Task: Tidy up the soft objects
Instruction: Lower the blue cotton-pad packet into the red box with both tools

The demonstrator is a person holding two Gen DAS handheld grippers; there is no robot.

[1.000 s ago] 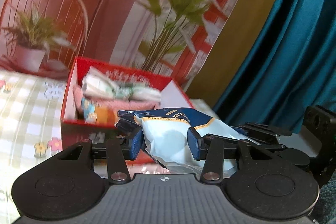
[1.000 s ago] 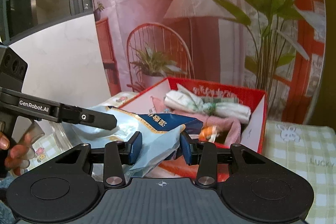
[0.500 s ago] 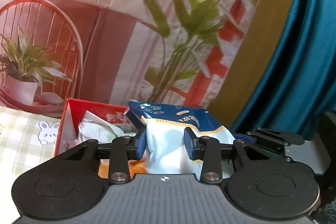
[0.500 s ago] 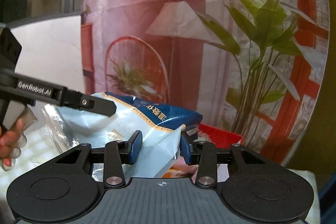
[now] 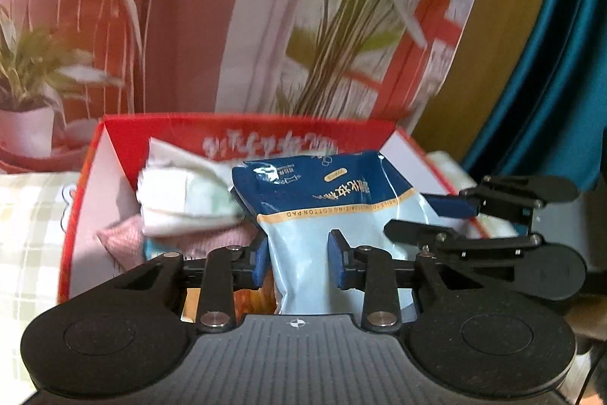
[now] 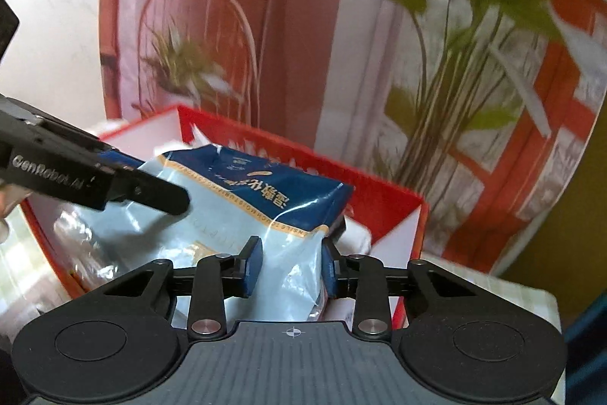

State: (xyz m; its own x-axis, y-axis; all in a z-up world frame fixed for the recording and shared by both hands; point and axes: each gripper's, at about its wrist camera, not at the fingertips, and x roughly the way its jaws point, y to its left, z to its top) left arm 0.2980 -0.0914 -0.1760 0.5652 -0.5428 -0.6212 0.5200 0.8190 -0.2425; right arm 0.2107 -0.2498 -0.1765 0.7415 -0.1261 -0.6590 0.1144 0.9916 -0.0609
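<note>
A soft blue and pale-blue cotton pad bag [image 5: 330,200] hangs over the open red box [image 5: 87,215]. Both grippers hold it. My left gripper [image 5: 297,260] pinches its lower part, the jaws closing further on it. My right gripper [image 6: 290,262] squeezes the bag [image 6: 258,200] at its other end, its jaws closing as well. Each gripper shows in the other's view: the right one [image 5: 421,215] and the left one [image 6: 151,177]. Inside the box lie a white cloth bundle [image 5: 178,192] and a pink towel [image 5: 125,238]. The bag hides the rest of the box's contents.
The red box [image 6: 379,177] stands on a checked cloth [image 5: 34,215] against a printed backdrop of a chair and plants [image 5: 341,25]. A teal curtain [image 5: 550,63] hangs at the right. A person's fingers [image 6: 3,207] show at the left edge.
Both grippers have carried the bag forward and down, from beside the red box to over its opening. The box now looks larger, and both pairs of jaws have narrowed on the bag.
</note>
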